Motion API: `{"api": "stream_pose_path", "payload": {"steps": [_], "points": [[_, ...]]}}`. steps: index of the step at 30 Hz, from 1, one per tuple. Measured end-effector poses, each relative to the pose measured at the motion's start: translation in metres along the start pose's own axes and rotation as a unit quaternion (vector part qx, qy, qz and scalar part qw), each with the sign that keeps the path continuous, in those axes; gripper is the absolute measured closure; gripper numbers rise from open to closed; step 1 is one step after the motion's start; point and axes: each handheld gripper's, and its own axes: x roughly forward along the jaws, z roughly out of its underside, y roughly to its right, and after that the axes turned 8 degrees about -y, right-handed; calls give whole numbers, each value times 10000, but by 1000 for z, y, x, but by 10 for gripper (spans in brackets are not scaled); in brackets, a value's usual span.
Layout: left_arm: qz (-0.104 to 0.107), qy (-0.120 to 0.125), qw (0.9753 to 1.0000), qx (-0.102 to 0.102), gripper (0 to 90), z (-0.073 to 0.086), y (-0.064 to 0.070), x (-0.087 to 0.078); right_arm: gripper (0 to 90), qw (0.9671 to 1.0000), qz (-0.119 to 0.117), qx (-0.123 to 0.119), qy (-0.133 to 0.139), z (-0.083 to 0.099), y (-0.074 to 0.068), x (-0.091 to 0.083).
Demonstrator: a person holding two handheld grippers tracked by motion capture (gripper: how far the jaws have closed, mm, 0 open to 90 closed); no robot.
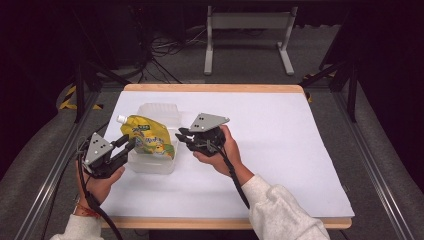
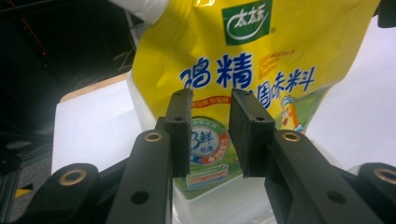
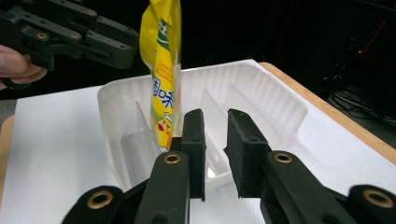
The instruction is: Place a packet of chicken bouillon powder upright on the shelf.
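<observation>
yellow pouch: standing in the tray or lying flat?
Standing. The yellow pouch is on edge, its bottom inside the clear tray among the dividers, white cap uppermost. The left tongs reach its side.

Left gripper view: yellow pouch (image 2: 252, 60) cut off at top edge; white cap (image 2: 144, 8) clipped at upper left. Right gripper view: pouch top leaves the frame; its foot sits hidden inside the clear tray (image 3: 280, 112).

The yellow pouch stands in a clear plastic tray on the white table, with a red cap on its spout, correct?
Not quite: the cap is white, as the high view shows. The rest holds: the yellow pouch stands in the clear plastic tray on the white table.
</observation>
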Motion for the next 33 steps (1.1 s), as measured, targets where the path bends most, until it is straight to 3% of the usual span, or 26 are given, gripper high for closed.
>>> {"api": "stream_pose_path", "payload": {"steps": [23,33], "points": [[307,-46,9988,383,673,-2,31,5,761,9986,316,-266,-329,15,8,-19],[436,-69,9980,456,602,0,42,7,725,9967,501,-380,-510,27,13,-33]]}}
